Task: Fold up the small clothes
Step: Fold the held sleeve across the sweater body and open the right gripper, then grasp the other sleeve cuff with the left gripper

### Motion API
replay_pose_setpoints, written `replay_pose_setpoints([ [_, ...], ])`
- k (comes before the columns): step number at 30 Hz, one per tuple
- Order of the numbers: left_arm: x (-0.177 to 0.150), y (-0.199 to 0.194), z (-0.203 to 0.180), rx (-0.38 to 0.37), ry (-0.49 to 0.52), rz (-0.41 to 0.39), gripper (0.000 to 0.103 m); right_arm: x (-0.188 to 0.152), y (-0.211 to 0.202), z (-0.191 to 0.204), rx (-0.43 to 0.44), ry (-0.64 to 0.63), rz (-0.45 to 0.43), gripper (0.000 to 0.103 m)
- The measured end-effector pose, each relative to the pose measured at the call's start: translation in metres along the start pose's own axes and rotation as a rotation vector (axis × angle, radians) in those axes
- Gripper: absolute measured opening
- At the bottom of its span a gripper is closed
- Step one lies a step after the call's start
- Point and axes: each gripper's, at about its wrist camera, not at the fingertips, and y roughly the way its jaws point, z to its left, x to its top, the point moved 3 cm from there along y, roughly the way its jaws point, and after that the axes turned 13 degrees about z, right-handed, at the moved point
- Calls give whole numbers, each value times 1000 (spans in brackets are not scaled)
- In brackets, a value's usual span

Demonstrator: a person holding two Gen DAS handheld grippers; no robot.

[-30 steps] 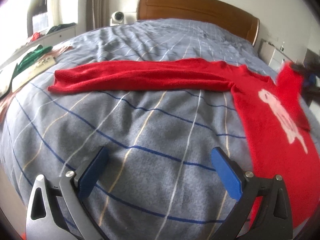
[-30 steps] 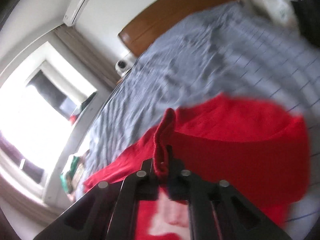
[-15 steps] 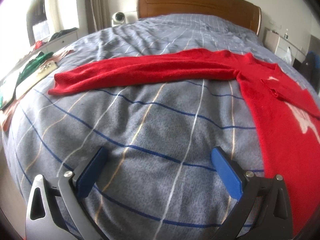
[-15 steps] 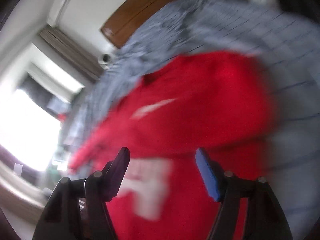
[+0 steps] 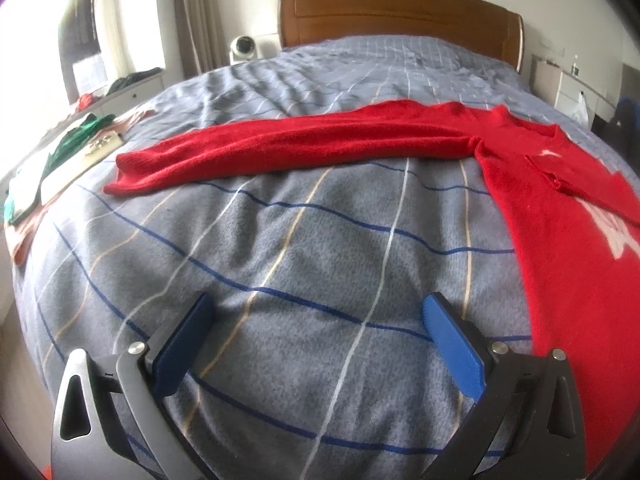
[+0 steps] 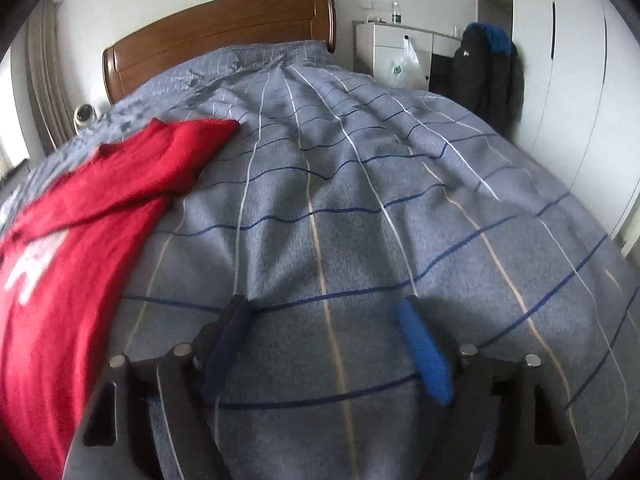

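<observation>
I am letting go: the right claw (image 6: 324,344), which was pinching the red knitted sweater's (image 6: 72,240) sleeve, is opening, empty, sweater at its nine o'clock on the grey checked bed (image 6: 360,184). Left claw (image 5: 316,340) is hanging wide, empty; the long sleeve (image 5: 304,144) at twelve o'clock needs folding next.

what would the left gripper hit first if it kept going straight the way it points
Probably the bare grey checked blanket: the open left gripper tilts down at it. The red sweater sleeve lies farther on, though depth is unclear.
</observation>
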Motion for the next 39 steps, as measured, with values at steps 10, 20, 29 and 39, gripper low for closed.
replay_pose_setpoints([
  [10,-1,0,0,1,1,1,103,-2,2,4,-10,-3,-15,81],
  [20,-2,0,0,4,-1,5,103,-4,3,9,-45,-14,-16,82],
  [29,12,-11,12,-64,10,117,102,-3,3,9,-47,-14,-16,83],
  [39,112,12,150,-7,-250,147,102,-4,3,10,-55,-16,-22,83],
])
